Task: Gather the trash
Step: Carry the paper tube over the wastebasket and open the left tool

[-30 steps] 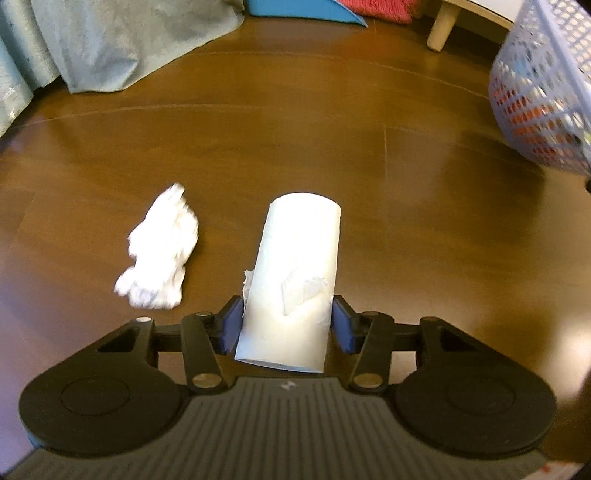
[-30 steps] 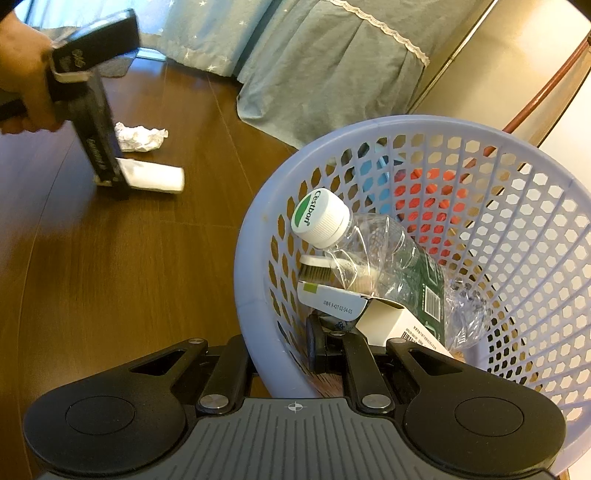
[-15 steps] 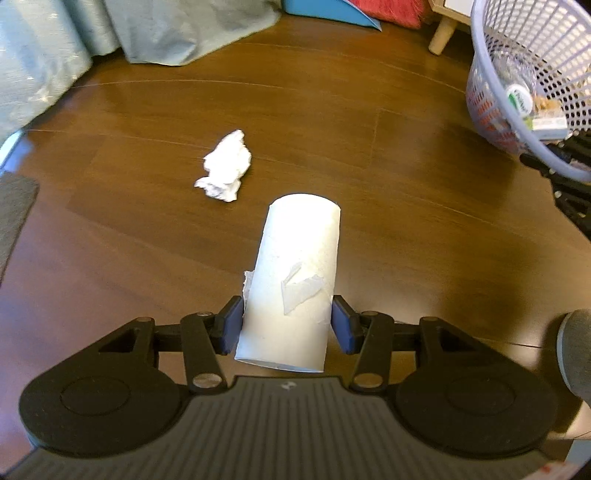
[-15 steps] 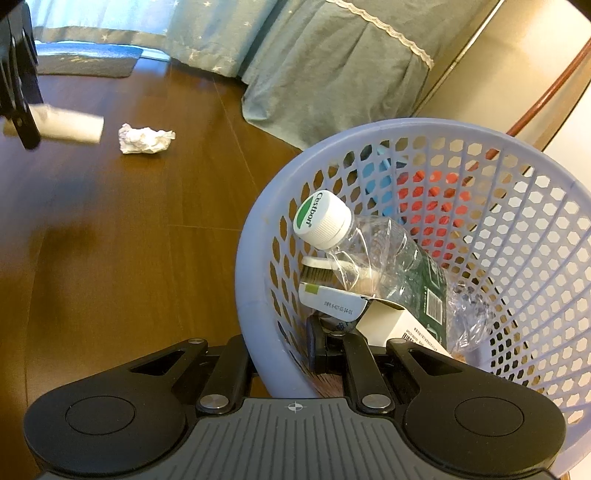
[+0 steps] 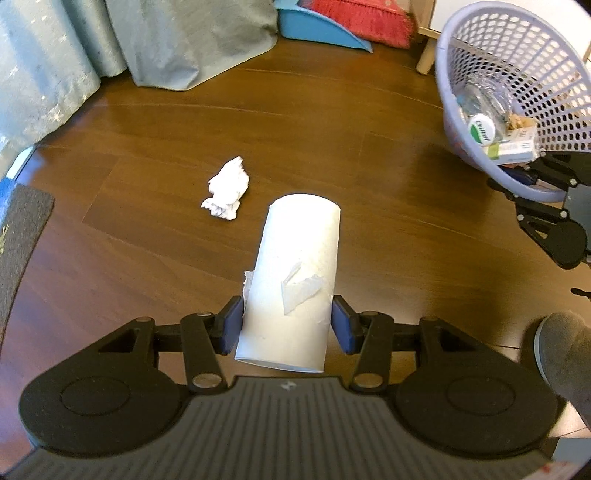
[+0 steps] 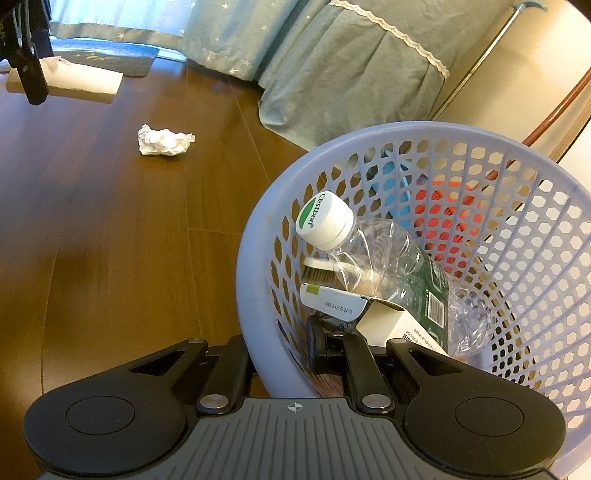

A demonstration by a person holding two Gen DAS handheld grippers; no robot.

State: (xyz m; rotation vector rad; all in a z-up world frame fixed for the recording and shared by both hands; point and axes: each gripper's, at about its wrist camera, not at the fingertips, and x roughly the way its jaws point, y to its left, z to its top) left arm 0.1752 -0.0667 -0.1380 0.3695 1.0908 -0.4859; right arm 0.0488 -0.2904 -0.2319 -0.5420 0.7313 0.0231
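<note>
My left gripper (image 5: 287, 325) is shut on a white paper roll tube (image 5: 295, 273), held well above the wooden floor. A crumpled white tissue (image 5: 226, 189) lies on the floor beyond it, left of the tube. In the right wrist view the same tissue (image 6: 164, 140) lies at upper left, and the held tube (image 6: 79, 81) hangs near the top left corner. My right gripper (image 6: 280, 354) is shut on the rim of a lavender mesh basket (image 6: 251, 280), one finger inside, one outside. The basket (image 5: 454, 122) holds a clear bottle with a white cap (image 6: 325, 221) and a small box (image 6: 369, 310).
Teal curtains (image 5: 55, 62) and a grey-green cloth (image 5: 207, 40) drape to the floor at the back. A blue dustpan (image 5: 317, 27) and red broom (image 5: 365, 18) lie behind. A dark mat (image 5: 22, 236) sits left. A grey slipper (image 5: 565, 362) shows at right.
My left gripper has risen with the tube and swung right; the tissue now looks smaller and farther, and the basket has come into fuller view. The right gripper and basket have stayed put.
</note>
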